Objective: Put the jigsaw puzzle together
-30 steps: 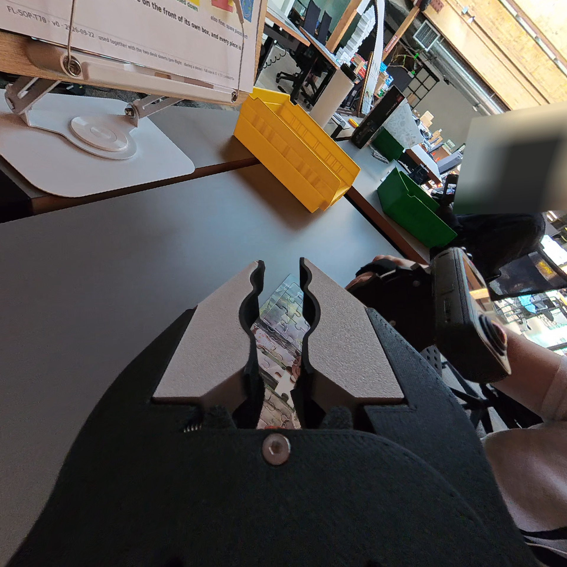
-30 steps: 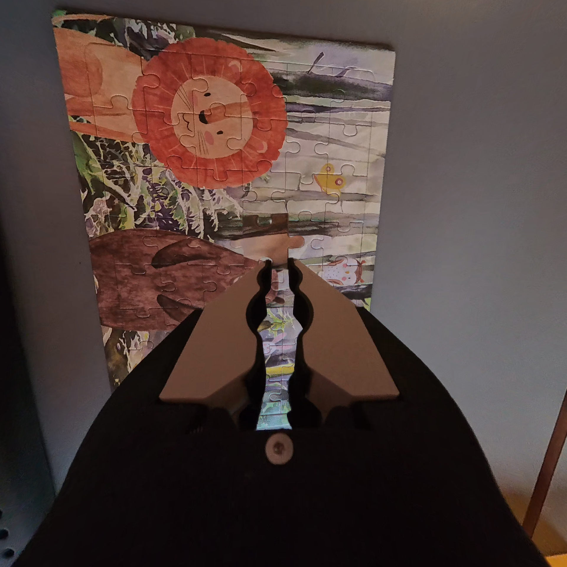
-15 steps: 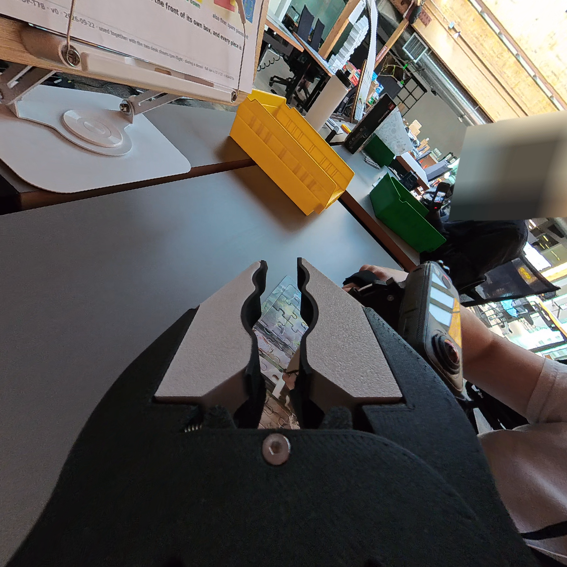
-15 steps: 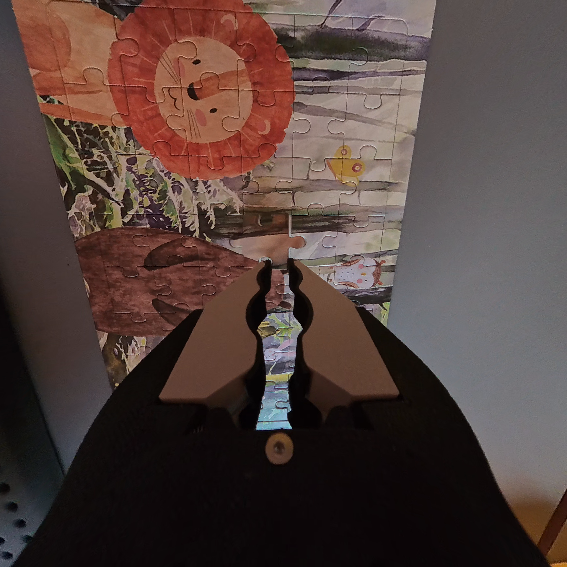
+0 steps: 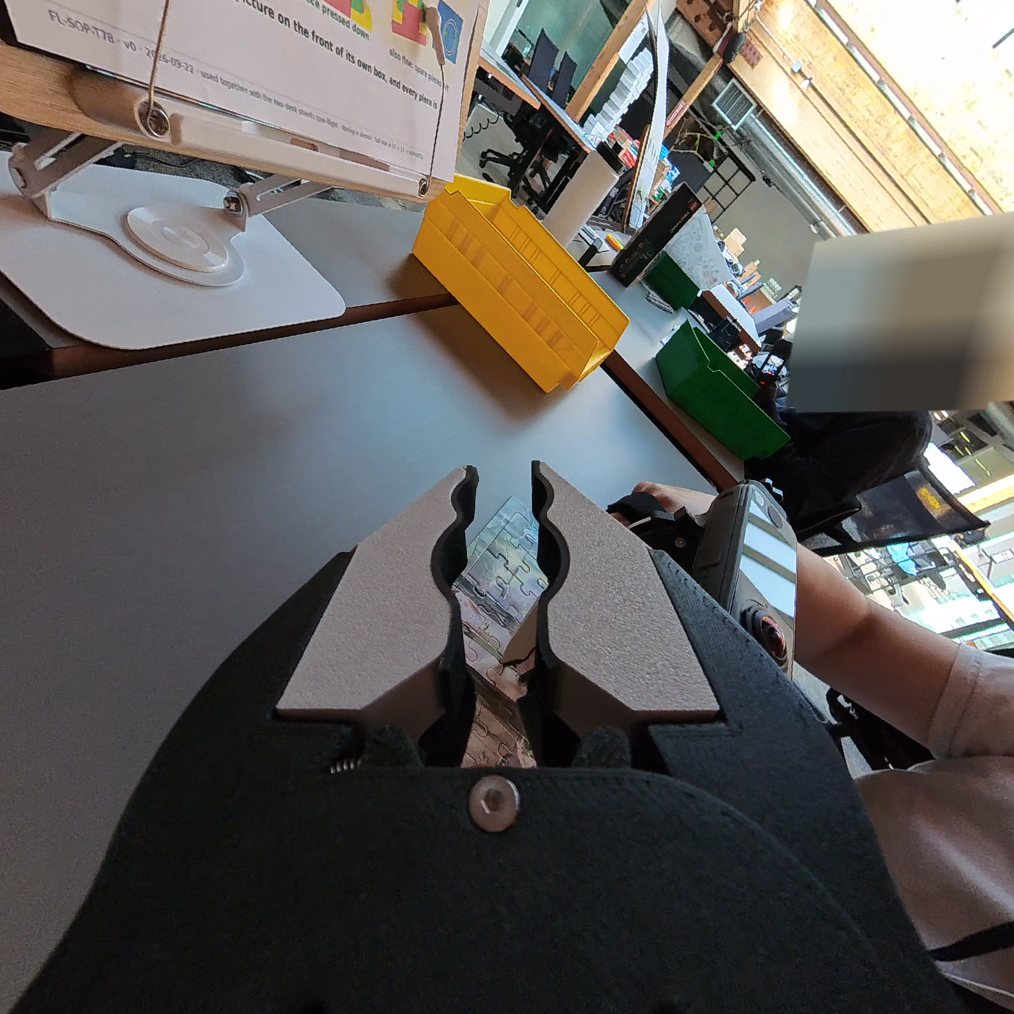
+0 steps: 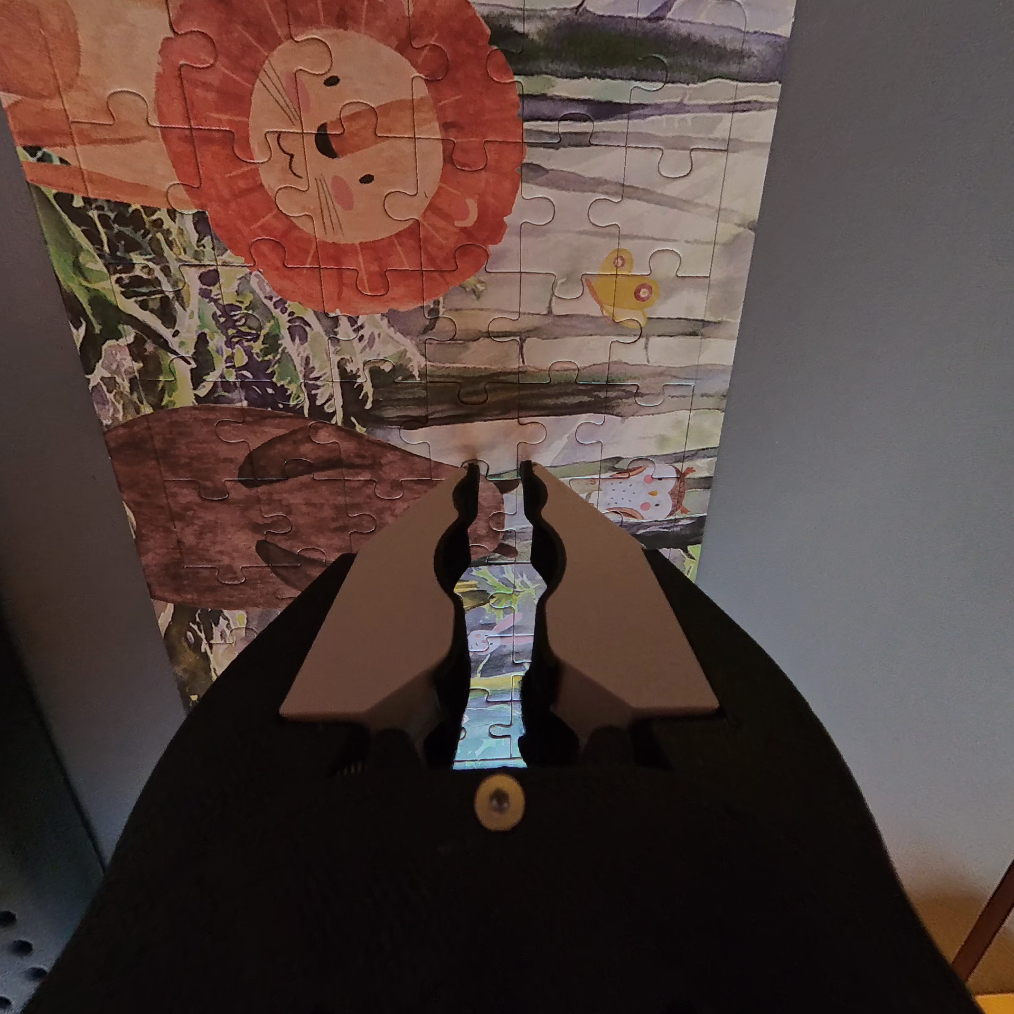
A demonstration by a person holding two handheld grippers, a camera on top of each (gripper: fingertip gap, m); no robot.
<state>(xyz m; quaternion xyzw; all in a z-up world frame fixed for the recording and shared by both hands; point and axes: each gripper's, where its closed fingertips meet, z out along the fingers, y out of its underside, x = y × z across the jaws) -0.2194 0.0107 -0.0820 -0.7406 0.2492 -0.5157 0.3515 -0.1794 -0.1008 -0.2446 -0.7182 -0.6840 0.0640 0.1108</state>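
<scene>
- both grippers sit over the jigsaw puzzle (image 6: 576,340), which lies flat on the grey table (image 5: 219,494); every piece in view looks seated.
- much of the puzzle is hidden: in the right wrist view its top edge is cut off by the frame and its lower part is covered by the black gripper body, with only a narrow strip showing between the fingers.
- in the left wrist view only a thin wedge of the puzzle (image 5: 507,570) shows between the fingers, too little to make out the picture.
- right gripper (image 6: 498,467) has its fingers parted by a narrow gap with nothing between them; the tips hang over the lower middle of the puzzle, near a pale piece, and whether they touch it cannot be told.
- left gripper (image 5: 503,472) is also spread a little and holds nothing; it points low across the table over the puzzle.
- a pale tip of the right gripper's finger (image 5: 521,639) shows low in the left gripper's gap, over the puzzle.
- the right gripper's body with its camera (image 5: 751,570) and the person's forearm (image 5: 856,631) appear just to the right in the left wrist view.
- well beyond the puzzle, a yellow bin (image 5: 521,291) rests on the table, with a green bin (image 5: 713,389) on the next desk and a white stand (image 5: 164,274) carrying a printed sheet (image 5: 274,66) at upper left.
- the sheet is cut off by the frame's top edge.
</scene>
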